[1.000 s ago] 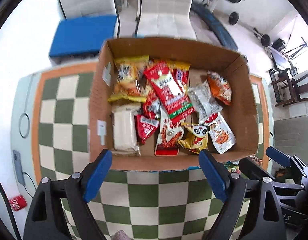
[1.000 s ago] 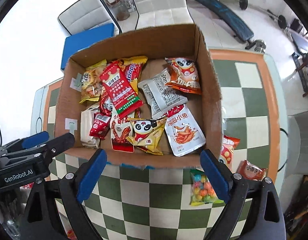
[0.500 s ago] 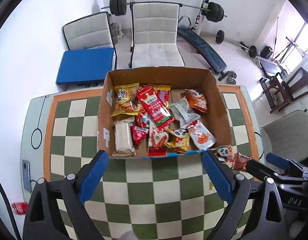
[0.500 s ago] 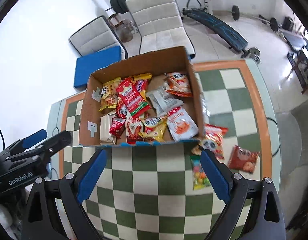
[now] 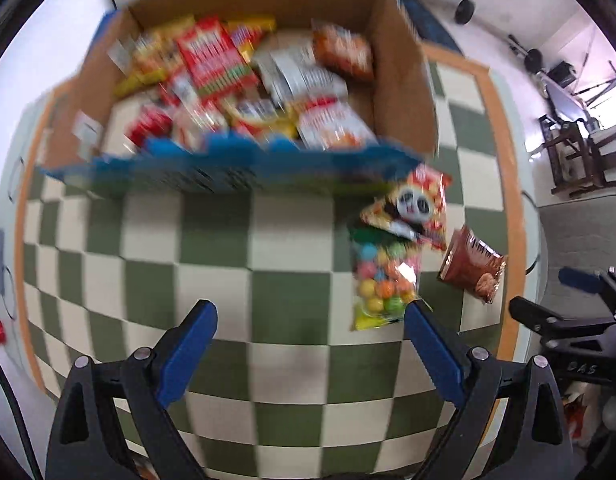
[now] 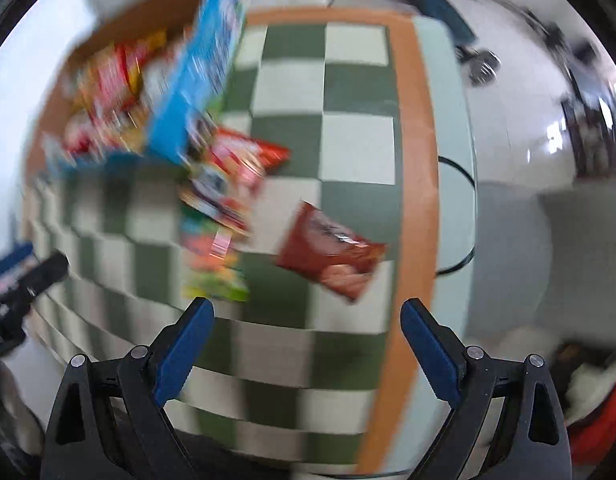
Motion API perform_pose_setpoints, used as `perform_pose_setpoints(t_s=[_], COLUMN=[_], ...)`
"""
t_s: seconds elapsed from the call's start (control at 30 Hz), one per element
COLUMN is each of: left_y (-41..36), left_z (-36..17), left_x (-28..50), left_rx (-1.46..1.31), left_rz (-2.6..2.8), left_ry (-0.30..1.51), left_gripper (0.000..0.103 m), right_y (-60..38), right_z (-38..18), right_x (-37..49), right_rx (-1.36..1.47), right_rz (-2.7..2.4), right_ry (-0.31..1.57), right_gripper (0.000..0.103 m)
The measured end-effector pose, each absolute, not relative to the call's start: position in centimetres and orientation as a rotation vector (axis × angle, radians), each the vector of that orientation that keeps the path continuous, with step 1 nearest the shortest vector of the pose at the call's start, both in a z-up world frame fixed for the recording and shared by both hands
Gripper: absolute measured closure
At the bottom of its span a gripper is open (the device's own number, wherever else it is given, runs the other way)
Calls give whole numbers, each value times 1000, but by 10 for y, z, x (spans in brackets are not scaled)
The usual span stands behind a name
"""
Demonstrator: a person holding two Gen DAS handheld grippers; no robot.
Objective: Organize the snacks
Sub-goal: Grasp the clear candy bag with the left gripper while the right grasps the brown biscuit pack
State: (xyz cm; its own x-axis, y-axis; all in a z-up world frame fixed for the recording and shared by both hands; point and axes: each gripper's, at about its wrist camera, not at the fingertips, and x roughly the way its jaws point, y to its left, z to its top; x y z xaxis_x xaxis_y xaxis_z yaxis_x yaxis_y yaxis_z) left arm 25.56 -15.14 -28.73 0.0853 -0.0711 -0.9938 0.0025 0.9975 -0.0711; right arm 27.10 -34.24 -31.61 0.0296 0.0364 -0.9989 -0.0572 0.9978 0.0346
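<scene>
Box (image 5: 404, 92): cardboard, blue-printed near wall, sitting at far side of checked table (image 5: 227, 264); already holding most packets, heaped and blurred.

Loose snacks, lying on table just outside box's right front corner:
- panda pack (image 5: 412, 208), touching box wall, overlapping the candy bag's top.
- candy bag (image 5: 382, 280), clear, coloured balls inside, lying lengthwise toward camera.
- brown pack (image 5: 472, 270), just beside candy bag, apart from it, nearest table's orange edge.
- red pack (image 6: 247, 156), showing in right view only, against box corner; too blurred to tell more.

Left gripper (image 5: 308, 320): standing wide, gripping nothing, pointing down over bare squares; right pad's tip just touching candy bag's near corner in picture, contact not certain.

Right gripper (image 6: 305, 320): spread wide, carrying nothing, hanging over table near brown pack (image 6: 332, 258) and candy bag (image 6: 213, 256).

Step in hand, judging: approaching the leftover packets outside box, nothing yet picked.

Next move, judging: centring one gripper over one flat packet, lowering until pads straddle an edge or crease, closing, lifting, carrying over box wall. Thin foil lying flat, so likely needing a pinch at a raised seam. Keeping the two grippers apart, both aiming at the same small cluster.
</scene>
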Motion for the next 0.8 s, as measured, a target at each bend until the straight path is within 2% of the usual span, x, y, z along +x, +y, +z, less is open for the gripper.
perform_pose_setpoints(t_s=[0.2,0.43,0.5,0.57,0.63,0.8], left_y=[-174,-173,-172,-173,-175,-183], left_z=[-331,-360,-364,-366,-368,-367], left_x=[254,258,259,259,259,264], left_rx=[-84,-134,-149,-156,-164,-160], left_rz=[-4,41,40,34,17,-15], left_ry=[1551,1604,1610,1612,1617,1614], left_gripper=[7,7,7,7,7,7], right_y=[-338,-329,-332,-342,-355,-396], right_z=[-382,-433,-439,-435,-432,-431], right_x=[297,310,310,312,314,308], right_rx=[-328,-511,-492,-415,-319,-43], right_rz=[220,342,336,296,224,47], right_ry=[1647,1680,1687,1668,1668,1709], right_gripper=[7,7,9,16,29,32])
